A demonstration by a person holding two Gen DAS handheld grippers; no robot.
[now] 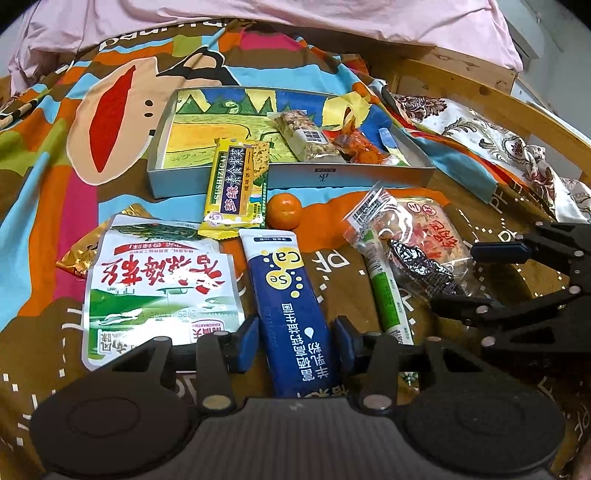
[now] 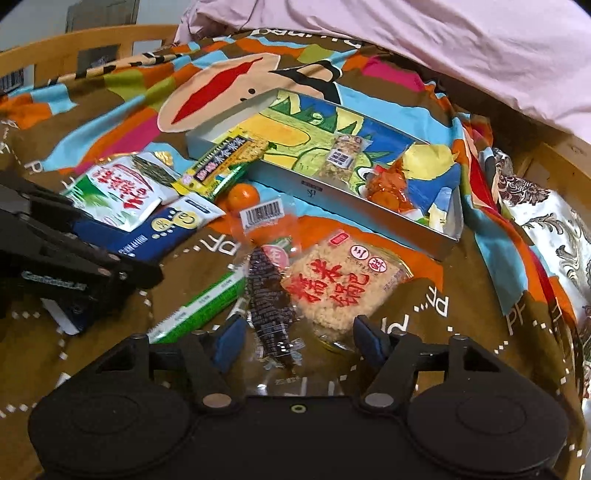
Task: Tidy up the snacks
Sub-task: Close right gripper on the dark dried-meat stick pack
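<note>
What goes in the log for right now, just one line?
left gripper: straddling blue packet, grip unclear | right gripper: open over dark-wrapped snack | box: partly filled

Whole scene sits on a loud cartoon bedsheet [image 1: 122, 122], brown w/ orange, blue, pink and green patches, plus a big monkey face w/ a red mouth and white dotted lettering. Behind it there's a rumpled pink blanket [image 1: 295, 22] across the back. Off to the right side, a floral cloth [image 1: 491, 136], white w/ dark red and brown swirls, lies bunched up next to a light wooden bed frame [image 1: 461, 74]. Wall beyond is too blurry to make out.
</note>
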